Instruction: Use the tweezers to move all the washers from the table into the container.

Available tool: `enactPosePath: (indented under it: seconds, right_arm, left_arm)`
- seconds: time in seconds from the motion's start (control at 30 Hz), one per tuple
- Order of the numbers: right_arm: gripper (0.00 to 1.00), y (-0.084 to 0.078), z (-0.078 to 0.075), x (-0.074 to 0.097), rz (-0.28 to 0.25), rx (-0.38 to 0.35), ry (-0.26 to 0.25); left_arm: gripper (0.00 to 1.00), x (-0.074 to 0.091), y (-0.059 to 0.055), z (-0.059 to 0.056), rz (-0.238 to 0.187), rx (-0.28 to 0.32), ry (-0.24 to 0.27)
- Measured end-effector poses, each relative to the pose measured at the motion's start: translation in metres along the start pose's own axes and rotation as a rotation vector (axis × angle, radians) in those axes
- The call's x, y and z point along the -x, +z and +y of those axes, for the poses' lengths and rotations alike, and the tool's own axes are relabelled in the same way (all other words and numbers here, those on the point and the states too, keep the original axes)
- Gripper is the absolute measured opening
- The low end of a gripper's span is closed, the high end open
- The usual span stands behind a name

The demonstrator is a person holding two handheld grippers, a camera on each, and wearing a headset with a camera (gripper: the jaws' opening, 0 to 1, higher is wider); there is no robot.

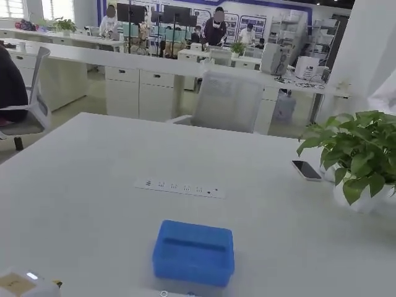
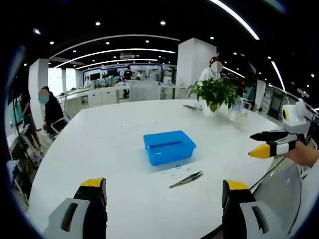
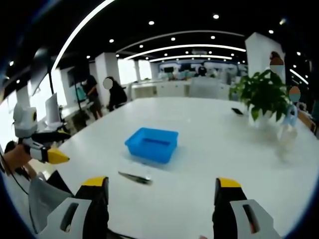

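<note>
White table in an open-plan office, with people at the far desks. 1 blue container stands on the table's near side. 1 pair of tweezers lies flat just before it, with washers scattered between, too small to count. Beyond are 1 power strip, 1 phone and 1 potted plant. Left gripper and right gripper hang over the near edge, jaws wide apart, holding nothing.

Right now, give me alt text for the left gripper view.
Open left gripper faces a white table holding a blue container, with tweezers and small washers lying on its near side. The right gripper hovers open at the right.
</note>
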State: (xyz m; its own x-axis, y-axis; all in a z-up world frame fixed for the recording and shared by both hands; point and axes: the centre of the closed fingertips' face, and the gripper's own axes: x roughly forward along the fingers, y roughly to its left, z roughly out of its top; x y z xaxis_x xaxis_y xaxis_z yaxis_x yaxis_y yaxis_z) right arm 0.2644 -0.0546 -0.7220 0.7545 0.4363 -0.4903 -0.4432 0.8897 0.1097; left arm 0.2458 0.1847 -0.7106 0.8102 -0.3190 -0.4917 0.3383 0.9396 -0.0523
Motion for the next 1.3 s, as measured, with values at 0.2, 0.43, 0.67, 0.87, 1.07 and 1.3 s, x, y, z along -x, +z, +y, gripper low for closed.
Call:
enactPosePath:
  seconds: [0.2, 0.43, 0.67, 0.87, 1.07, 1.3]
  right_arm:
    - [0.86, 0.0, 0.001, -0.001, -0.004, -0.005, 0.001]
    - [0.86, 0.002, 0.001, 0.0, -0.001, 0.01, 0.003]
    - [0.86, 0.0, 0.003, -0.001, 0.007, 0.015, 0.008]
    - [0.86, 0.001, 0.005, -0.002, 0.007, 0.023, 0.006]
    - [0.85, 0.0, 0.006, -0.004, 0.013, 0.026, 0.007]
    - [0.83, -0.005, 0.006, -0.006, 0.026, 0.018, 0.008]
  left_arm:
    - [0.99, 0.0, -0.001, 0.001, 0.006, -0.005, 0.002]
    - [0.99, -0.002, 0.001, 0.001, 0.002, -0.001, 0.003]
    - [0.99, -0.003, -0.001, 0.0, 0.012, -0.006, -0.008]
    - [0.99, -0.003, 0.002, 0.001, 0.002, -0.004, -0.009]
    - [0.91, -0.004, 0.0, 0.003, 0.001, -0.005, -0.011]
    - [0.78, -0.014, -0.006, 0.003, 0.042, -0.04, -0.054]
